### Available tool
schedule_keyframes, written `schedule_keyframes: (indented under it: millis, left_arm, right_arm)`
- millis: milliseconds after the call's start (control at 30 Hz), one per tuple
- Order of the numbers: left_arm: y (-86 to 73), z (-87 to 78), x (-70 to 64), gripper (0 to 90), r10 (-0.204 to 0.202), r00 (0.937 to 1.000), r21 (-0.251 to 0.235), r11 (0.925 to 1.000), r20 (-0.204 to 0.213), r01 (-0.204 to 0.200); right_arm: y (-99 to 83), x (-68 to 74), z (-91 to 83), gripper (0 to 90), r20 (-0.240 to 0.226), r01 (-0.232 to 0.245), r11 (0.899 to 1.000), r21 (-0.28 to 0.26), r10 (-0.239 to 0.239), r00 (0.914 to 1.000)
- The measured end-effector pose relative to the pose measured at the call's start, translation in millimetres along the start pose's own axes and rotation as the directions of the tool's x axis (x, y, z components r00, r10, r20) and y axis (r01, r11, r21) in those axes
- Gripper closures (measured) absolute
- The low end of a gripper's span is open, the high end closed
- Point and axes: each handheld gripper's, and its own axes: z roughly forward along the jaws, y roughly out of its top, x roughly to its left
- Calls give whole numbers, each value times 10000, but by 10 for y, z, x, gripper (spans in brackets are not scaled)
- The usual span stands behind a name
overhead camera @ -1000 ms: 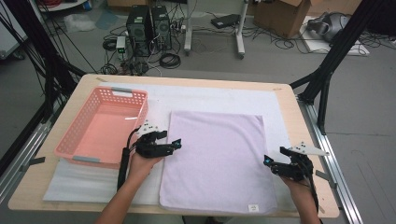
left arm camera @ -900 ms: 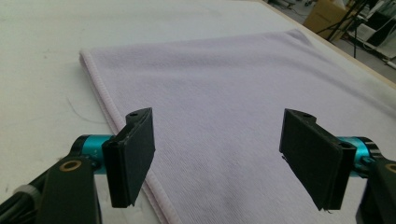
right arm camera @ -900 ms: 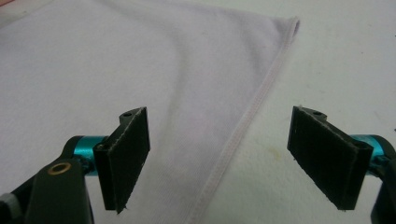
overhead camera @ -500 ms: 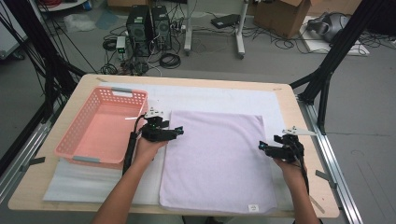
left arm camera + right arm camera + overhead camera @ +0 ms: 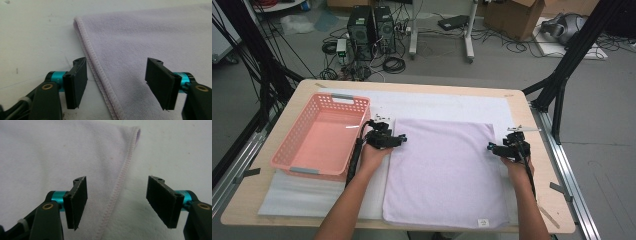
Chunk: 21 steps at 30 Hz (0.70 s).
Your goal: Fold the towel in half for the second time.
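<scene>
Both jaws wide: left hand-held gripper (image 5: 116,82) and right hand-held gripper (image 5: 117,202) straddle the lilac towel's (image 5: 447,170) hems near far corners. Lower squarely, pinch both layers together.

We are in a lab: our table (image 5: 272,200) stands on a grey floor (image 5: 602,125) inside a black frame (image 5: 562,75), with computer towers (image 5: 372,25), tangled cables (image 5: 392,62) and cardboard boxes (image 5: 507,12) behind it.
</scene>
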Motion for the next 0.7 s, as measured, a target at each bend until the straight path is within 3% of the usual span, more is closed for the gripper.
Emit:
schedule_keyframes:
  millis: [233, 333, 400, 467, 500, 533, 700]
  left_arm:
    - [-1, 18, -50, 547, 347, 9980, 8, 9994, -529, -347]
    - [-2, 22, -65, 596, 451, 9967, 41, 9990, -671, -450]
    - [-2, 19, -53, 628, 274, 9975, -7, 9996, -654, -275]
    - [-4, 16, -49, 723, 316, 9986, -6, 9995, -431, -317]
    - [-5, 21, -63, 815, 455, 9986, 20, 9990, -286, -455]
    - [-6, 26, -80, 825, 503, 9981, -4, 9987, -369, -503]
    - [-3, 10, -24, 844, -291, 9996, 42, 9996, -5, 291]
  right_arm:
    - [43, 39, 122, 352, 294, 84, 9999, 141, -88, 9995]
    - [65, 56, 128, 484, 225, 220, 9996, 166, -224, 9995]
    - [69, 69, 131, 590, -32, 341, 9993, 136, -341, 9994]
    - [72, 82, 133, 646, -61, 253, 9996, 134, -252, 9997]
    - [71, 86, 131, 700, -157, 161, 9998, 155, -158, 9998]
    - [71, 89, 131, 750, -310, 92, 9998, 162, -87, 9995]
    - [89, 126, 128, 821, -347, 189, 9994, 287, -179, 9992]
